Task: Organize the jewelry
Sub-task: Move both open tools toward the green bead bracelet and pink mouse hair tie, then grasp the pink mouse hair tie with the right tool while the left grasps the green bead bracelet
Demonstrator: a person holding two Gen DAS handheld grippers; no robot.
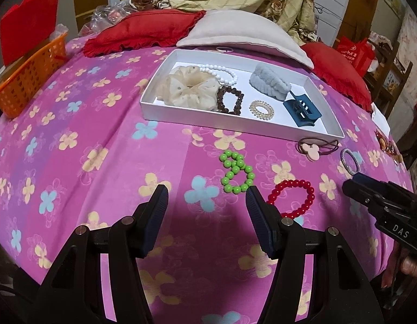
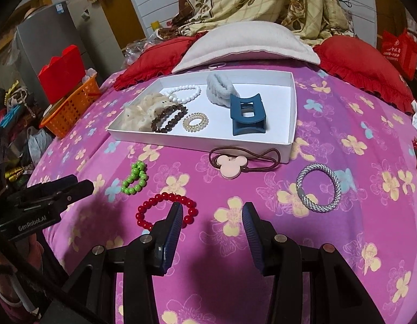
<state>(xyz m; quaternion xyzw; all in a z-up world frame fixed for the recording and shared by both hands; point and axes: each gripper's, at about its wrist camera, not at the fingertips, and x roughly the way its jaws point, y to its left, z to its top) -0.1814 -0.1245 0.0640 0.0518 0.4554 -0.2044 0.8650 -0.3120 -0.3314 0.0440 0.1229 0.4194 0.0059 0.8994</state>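
Note:
A white tray [image 1: 197, 122] [image 2: 292, 102] lies on the pink flowered bedspread. It holds a cream scrunchie [image 1: 189, 86], a white bead bracelet [image 2: 184, 91], a brown bead bracelet [image 1: 231, 100], a clear coil tie [image 2: 195, 121], a grey fuzzy band [image 1: 270, 82] and a blue claw clip [image 2: 247, 118]. In front of it lie a green bead bracelet [image 1: 236, 172] [image 2: 135, 178], a red bead bracelet [image 1: 294, 197] [image 2: 154, 210], a pink mouse-shaped hair tie [image 2: 231, 166] and a silver bangle [image 2: 317, 187]. My left gripper [image 1: 207, 197] is open, empty, just below the green bracelet. My right gripper [image 2: 211, 213] is open, empty, its left finger over the red bracelet.
An orange basket [image 1: 30, 81] with a red box sits at the bed's left edge. Red cushions [image 1: 138, 35] and a beige pillow [image 2: 246, 46] lie behind the tray, with a small pink ring [image 2: 216, 65] by the pillow. Clutter stands beyond the bed on both sides.

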